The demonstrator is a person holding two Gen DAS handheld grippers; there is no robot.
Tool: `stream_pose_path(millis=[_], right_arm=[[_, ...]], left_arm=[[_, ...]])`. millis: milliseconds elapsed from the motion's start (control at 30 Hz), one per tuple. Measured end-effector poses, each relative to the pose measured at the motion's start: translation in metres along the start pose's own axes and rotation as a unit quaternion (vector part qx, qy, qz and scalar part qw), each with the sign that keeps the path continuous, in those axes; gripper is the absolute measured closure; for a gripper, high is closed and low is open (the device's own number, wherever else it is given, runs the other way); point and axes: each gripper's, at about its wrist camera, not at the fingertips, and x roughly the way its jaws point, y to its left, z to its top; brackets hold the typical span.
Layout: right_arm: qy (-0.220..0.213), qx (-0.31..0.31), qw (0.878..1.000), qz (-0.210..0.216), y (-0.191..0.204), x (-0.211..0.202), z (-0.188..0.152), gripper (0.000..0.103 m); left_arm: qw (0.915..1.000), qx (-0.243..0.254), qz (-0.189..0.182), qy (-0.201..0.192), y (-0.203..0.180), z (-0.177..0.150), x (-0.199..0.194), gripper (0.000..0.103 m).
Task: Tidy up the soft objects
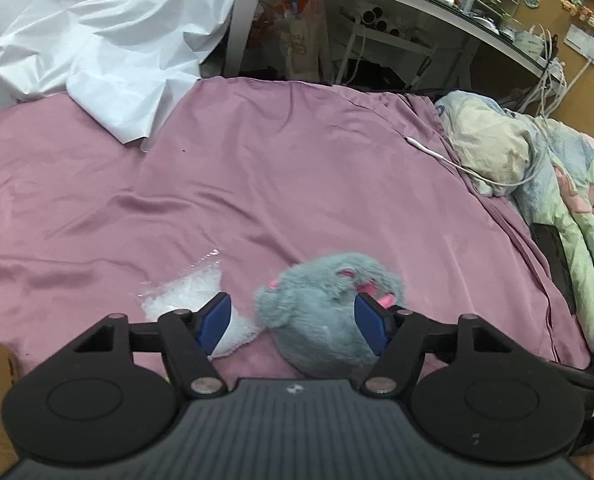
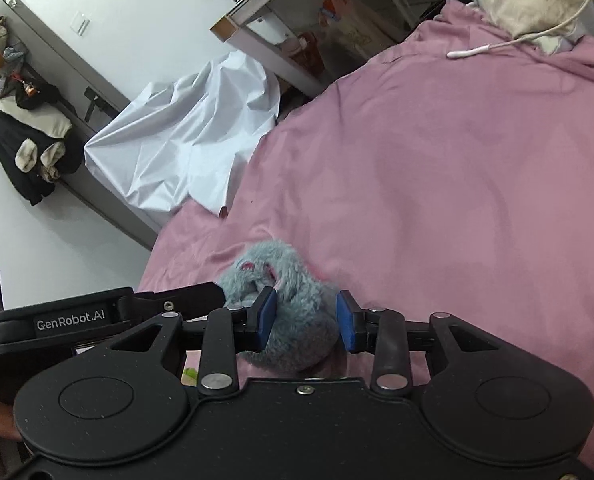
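The fluffy grey plush toy with pink ears (image 2: 293, 312) lies on the mauve satin bedsheet (image 2: 457, 184), directly between the blue pads of the right gripper (image 2: 305, 318), which clamps its body narrowly. The left gripper (image 1: 293, 320) stands half-wide; the toy sits toward its right pad, a crinkled clear plastic bag (image 1: 185, 292) by its left. The right hand is nearer.

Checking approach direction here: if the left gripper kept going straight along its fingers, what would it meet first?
Most likely the fluffy grey plush toy with pink ears, already between the left gripper fingers, lying on the mauve satin bedsheet. Depth is unclear.
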Motion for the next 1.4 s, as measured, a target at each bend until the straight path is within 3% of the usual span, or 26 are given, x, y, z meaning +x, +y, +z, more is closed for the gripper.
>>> stream_pose_path(millis=[67,200,333,567,700,900,1400], right_arm=[[0.011,0.006,1.0,0.009,-0.001,0.003,-0.001,0.067],[0.015,0.029,0.999,0.018,-0.006,0.001,-0.001,0.067],[0.025,0.048,0.998,0.031,-0.009,0.005,-0.003,0.066],[0.033,0.044,0.998,0.029,-0.008,0.009,-0.003,0.065],[0.033,0.032,0.999,0.022,-0.005,0.011,-0.005,0.073],[0.033,0.011,0.999,0.027,0.009,0.003,-0.006,0.081],[0.0,-0.038,0.997,0.061,0.077,-0.024,-0.009,0.081]], left_arm=[[1.0,0.007,0.003,0.001,-0.003,-0.002,0.003,0.036],[0.9997,-0.016,-0.002,0.02,0.001,-0.004,0.01,0.049],[0.9987,-0.039,-0.011,0.03,0.007,-0.007,0.013,0.056],[0.9947,-0.084,-0.035,0.049,0.016,-0.011,0.022,0.058],[0.9901,-0.115,-0.064,0.049,0.022,-0.017,0.026,0.073],[0.991,-0.113,-0.062,0.036,0.024,-0.017,0.012,0.08],[0.9923,-0.109,-0.048,-0.034,0.039,-0.02,-0.07,0.08]])
